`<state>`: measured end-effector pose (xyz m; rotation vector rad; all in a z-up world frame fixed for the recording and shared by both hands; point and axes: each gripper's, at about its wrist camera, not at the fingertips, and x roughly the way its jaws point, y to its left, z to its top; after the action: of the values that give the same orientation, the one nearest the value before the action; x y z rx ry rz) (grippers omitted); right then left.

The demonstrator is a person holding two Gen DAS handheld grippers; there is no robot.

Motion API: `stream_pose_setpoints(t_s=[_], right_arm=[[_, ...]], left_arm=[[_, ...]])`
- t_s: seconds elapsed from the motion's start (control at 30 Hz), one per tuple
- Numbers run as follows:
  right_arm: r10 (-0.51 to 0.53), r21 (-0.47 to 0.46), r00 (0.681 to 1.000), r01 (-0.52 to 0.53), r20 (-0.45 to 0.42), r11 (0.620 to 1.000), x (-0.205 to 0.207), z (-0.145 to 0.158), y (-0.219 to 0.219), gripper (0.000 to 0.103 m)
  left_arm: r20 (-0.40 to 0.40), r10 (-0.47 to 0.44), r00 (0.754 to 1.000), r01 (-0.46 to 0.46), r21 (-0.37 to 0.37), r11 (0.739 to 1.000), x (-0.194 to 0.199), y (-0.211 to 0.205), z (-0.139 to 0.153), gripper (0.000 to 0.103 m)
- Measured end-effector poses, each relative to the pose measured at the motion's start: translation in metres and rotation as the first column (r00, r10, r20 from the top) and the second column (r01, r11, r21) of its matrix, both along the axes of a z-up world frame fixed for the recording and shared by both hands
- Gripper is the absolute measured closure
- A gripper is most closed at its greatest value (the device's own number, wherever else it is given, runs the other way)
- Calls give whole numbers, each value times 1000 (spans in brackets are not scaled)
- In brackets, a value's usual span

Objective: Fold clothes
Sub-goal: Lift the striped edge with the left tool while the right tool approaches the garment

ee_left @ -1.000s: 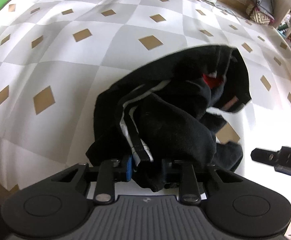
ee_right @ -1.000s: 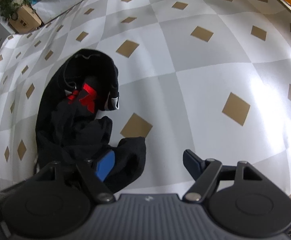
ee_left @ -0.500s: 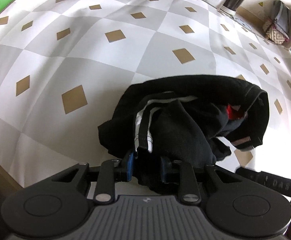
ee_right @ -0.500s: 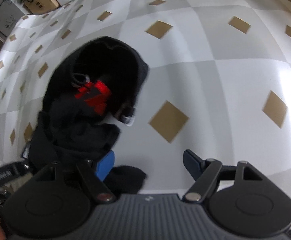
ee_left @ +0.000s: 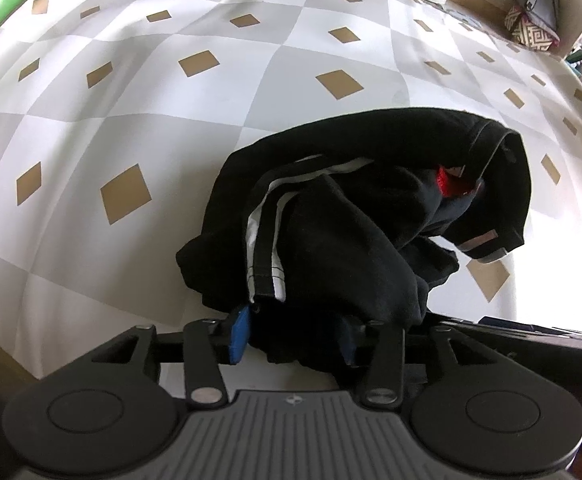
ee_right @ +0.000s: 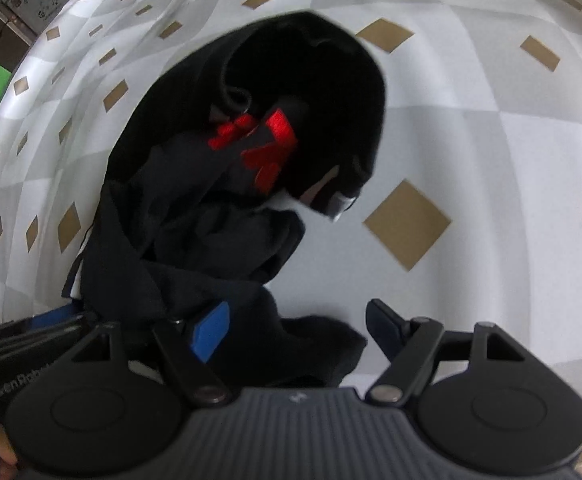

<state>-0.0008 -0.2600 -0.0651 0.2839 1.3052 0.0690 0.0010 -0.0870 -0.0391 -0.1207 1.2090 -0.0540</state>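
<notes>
The bed [ee_left: 139,92], spread with a checked cover, carries a crumpled black garment [ee_left: 363,216] lying in a heap near its front edge; folding proper hasn't begun, and this looks like the sorting-out stage. Next, I'd judge, someone must find an edge or hem and spread it flat. The left gripper [ee_left: 291,336] has just been easing its fingers apart, cloth sitting loosely between them, apparently let go. The right gripper [ee_right: 299,328] stands wide open over a near fold, gripping nothing.
</notes>
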Motion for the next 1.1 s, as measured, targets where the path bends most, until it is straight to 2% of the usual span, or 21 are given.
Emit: stream_pose_setpoints(t_s=[0.37, 0.57, 0.63, 0.73, 0.8, 0.97, 1.1], right_arm=[[45, -48, 998, -43, 32, 998, -2, -7, 13, 30], [103, -52, 992, -99, 69, 994, -4, -4, 22, 59], [107, -53, 991, -103, 78, 993, -4, -2, 22, 76], [99, -50, 989, -94, 106, 994, -4, 4, 18, 88], [88, -47, 988, -82, 130, 995, -4, 9, 14, 90], [12, -40, 983, -4, 186, 999, -4, 22, -2, 90], [-72, -26, 967, 80, 245, 996, -7, 35, -21, 90]], left_arm=[[-35, 31, 999, -31, 9, 999, 2, 9, -16, 57], [-28, 38, 999, -37, 16, 999, -1, 8, -18, 57], [-23, 45, 999, -45, 12, 999, -1, 8, -16, 60], [-9, 49, 999, -49, 1, 999, -1, 10, -13, 71], [-1, 55, 998, -55, -2, 998, -1, 13, -10, 76], [24, 80, 997, -80, -5, 997, 0, 21, 0, 78], [45, 98, 994, -98, -1, 995, 1, 29, 9, 78]])
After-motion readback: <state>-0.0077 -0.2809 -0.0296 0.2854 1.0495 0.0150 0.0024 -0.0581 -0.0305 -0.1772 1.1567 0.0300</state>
